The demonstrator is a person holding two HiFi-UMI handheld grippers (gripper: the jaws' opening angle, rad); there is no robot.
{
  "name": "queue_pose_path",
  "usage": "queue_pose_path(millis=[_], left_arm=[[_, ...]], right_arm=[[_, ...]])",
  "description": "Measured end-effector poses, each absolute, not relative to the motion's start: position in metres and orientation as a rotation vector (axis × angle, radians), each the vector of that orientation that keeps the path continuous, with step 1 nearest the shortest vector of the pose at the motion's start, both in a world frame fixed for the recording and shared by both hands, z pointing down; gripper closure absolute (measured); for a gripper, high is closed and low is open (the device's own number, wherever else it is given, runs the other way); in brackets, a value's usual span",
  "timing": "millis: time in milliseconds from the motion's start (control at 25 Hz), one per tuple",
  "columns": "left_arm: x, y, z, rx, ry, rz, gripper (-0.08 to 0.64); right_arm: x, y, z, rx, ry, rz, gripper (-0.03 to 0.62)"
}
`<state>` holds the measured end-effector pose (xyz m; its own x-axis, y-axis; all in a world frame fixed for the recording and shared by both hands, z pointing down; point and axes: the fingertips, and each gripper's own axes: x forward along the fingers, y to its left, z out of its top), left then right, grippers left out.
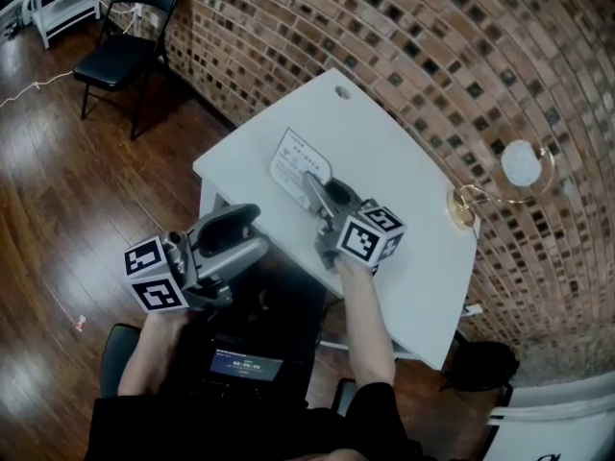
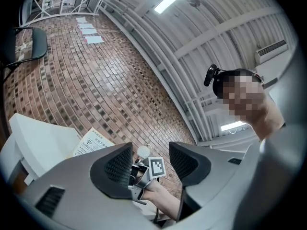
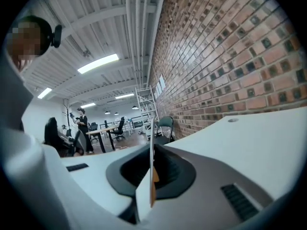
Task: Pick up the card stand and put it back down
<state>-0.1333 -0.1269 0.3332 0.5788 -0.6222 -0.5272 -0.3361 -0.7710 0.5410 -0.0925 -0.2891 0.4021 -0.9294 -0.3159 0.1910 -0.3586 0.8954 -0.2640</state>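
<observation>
The card stand (image 1: 298,164), a white printed sheet in a clear holder, is on the white table (image 1: 413,161) near its front left edge. My right gripper (image 1: 322,195) reaches onto the table and is shut on the stand's near edge. In the right gripper view the stand (image 3: 151,143) shows edge-on as a thin upright sheet pinched between the dark pads of my right gripper (image 3: 151,176). My left gripper (image 1: 248,227) hovers off the table's front edge, open and holding nothing. The left gripper view looks past my left gripper (image 2: 151,163) to the stand (image 2: 93,142).
A brick wall (image 1: 432,46) runs behind the table. A gold ring lamp with a white disc (image 1: 514,173) sits at the table's right corner. A cable hole (image 1: 343,92) marks the far corner. A black folding chair (image 1: 125,46) stands on the wooden floor, far left.
</observation>
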Motion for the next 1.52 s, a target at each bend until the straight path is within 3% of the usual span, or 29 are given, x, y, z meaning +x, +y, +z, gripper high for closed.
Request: queue_pose_path(millis=[200,560,1520], left_arm=[[-0.119,-0.125,0.328,2.455,-0.714,-0.994,0.330],[-0.079,-0.124,0.323,2.479,-0.590,-0.948,0.330],[0.036,-0.109,0.299,2.591,-0.360,-0.745,0.330]], right_arm=[[-0.052,-0.271,0.360,0.356,-3.047,0.580,0.563],[0.029,-0.233,0.293,0.304,-3.194,0.474,0.563],[0.177,-0.194,0.283,0.466,-3.334,0.435,0.563]])
